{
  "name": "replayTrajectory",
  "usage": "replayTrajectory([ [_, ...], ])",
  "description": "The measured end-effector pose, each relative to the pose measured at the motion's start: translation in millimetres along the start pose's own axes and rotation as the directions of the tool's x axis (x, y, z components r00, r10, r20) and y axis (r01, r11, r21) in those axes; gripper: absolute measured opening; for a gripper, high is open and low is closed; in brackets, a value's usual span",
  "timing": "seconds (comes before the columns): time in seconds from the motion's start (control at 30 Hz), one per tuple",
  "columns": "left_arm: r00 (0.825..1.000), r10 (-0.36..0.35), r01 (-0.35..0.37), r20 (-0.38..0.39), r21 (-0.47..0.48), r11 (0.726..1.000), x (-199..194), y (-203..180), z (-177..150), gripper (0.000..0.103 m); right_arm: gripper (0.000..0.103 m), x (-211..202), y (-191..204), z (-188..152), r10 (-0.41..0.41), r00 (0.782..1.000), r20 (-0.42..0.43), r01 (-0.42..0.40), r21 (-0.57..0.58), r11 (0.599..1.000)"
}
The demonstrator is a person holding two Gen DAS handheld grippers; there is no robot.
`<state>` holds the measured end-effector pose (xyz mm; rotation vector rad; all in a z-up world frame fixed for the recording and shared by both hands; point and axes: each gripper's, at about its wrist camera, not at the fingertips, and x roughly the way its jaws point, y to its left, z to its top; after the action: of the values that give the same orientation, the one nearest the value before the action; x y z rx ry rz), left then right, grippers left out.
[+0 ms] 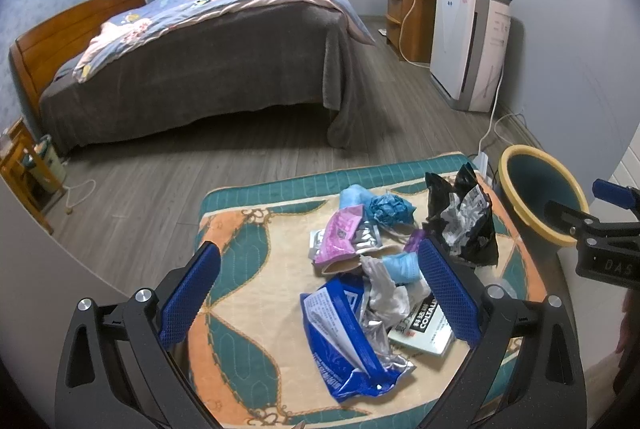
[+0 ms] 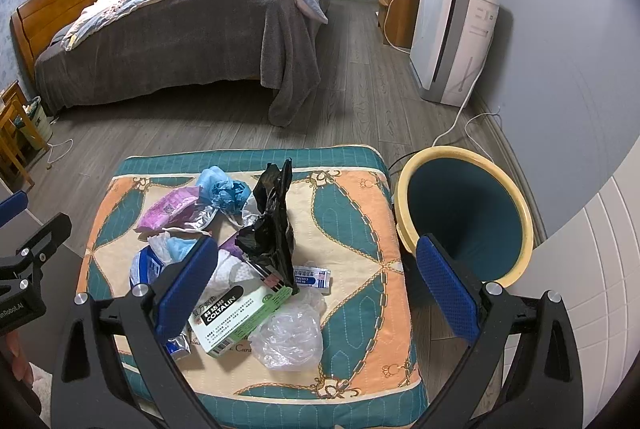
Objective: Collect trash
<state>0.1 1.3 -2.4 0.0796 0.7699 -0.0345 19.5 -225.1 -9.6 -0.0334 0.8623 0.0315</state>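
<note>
A heap of trash lies on a patterned cushion [image 1: 240,289] [image 2: 352,213]: a blue foil bag [image 1: 340,341], a black crumpled bag [image 1: 464,221] [image 2: 272,225], a white COLTALIN box [image 1: 424,329] [image 2: 240,321], a purple wrapper [image 1: 340,237] [image 2: 172,209], blue crumpled paper [image 1: 388,209] [image 2: 228,189] and a clear plastic bag [image 2: 292,333]. My left gripper [image 1: 320,289] hangs open above the heap. My right gripper [image 2: 316,281] is open too, above the box and plastic bag. Neither holds anything. A yellow-rimmed teal bin [image 1: 536,197] [image 2: 464,213] stands right of the cushion.
A bed [image 1: 200,61] [image 2: 180,29] with a grey cover fills the far left. An air purifier [image 1: 468,49] [image 2: 452,33] and a wooden cabinet [image 1: 408,21] line the right wall, with white cables [image 2: 460,125] trailing over the wood floor behind the bin.
</note>
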Motion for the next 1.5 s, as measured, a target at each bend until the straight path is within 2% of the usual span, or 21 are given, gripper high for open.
replayTrajectory([
  [1.5, 1.000, 0.002, -0.002, -0.005, 0.004, 1.000, 0.5, -0.2, 0.8, 0.098, 0.097, 2.0, -1.3, -1.8, -0.005, 1.000, -0.008, 0.005, 0.000, 1.000],
])
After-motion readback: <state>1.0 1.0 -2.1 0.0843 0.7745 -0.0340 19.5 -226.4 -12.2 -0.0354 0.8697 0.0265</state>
